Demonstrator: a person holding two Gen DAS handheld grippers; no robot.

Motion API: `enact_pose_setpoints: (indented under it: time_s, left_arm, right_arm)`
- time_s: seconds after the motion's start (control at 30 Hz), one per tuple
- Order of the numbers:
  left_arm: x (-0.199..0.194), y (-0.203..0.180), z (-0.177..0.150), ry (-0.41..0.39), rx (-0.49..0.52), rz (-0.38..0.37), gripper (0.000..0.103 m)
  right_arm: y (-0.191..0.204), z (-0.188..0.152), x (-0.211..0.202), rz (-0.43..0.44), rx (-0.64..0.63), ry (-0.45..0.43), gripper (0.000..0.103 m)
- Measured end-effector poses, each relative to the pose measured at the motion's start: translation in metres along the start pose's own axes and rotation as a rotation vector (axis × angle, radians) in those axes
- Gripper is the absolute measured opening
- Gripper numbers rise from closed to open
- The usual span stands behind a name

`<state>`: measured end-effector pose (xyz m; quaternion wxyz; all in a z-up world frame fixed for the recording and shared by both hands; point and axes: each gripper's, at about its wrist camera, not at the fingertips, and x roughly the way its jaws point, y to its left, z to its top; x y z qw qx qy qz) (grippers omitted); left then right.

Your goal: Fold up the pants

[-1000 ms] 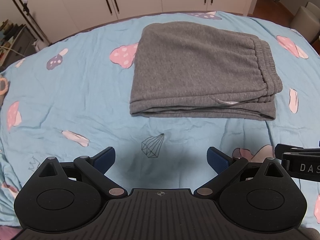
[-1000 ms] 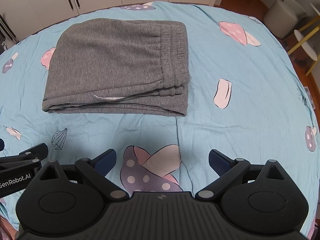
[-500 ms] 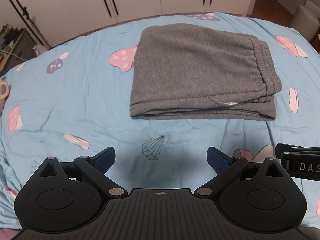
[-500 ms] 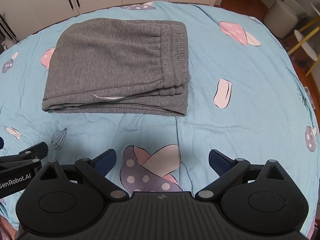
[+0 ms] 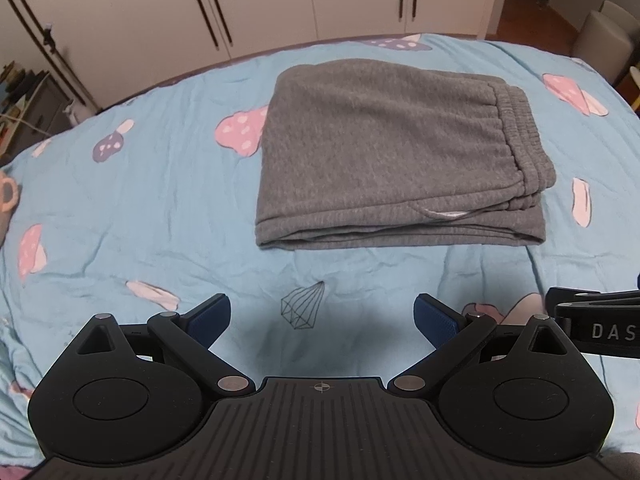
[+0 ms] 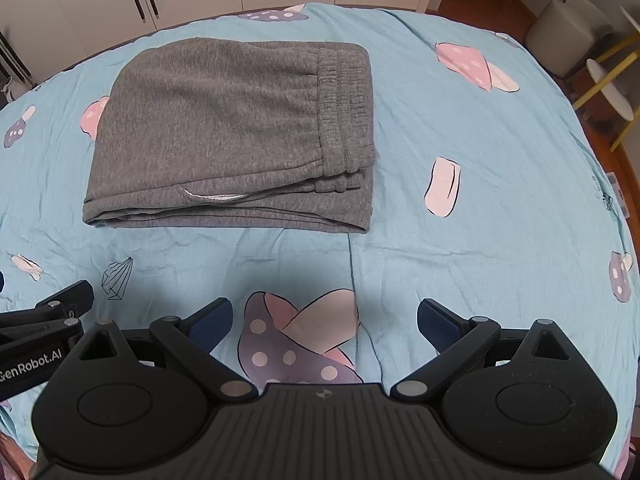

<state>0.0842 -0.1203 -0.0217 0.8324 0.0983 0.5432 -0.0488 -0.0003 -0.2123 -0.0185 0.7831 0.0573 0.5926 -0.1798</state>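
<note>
Both grippers are hanging side by side with nothing in them. The left gripper (image 5: 322, 318) is holding its jaws spread wide, and the right gripper (image 6: 325, 320), just off to its right, is gaping the same way.

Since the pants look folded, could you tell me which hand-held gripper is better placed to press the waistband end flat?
Right hand-held gripper: open, empty, nearer the waistband of the pants; the left faces the folded end.
</note>
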Motion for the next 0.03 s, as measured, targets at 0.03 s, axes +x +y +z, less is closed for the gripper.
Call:
enact_pose_setpoints:
  time_s: [0.03]
  left_arm:
    - [-0.0008, -0.0005, 0.0001, -0.005, 0.000, 0.002, 0.101]
  right_arm:
    - [-0.0002, -0.0001, -0.0002, 0.000, -0.001, -0.001, 0.099]
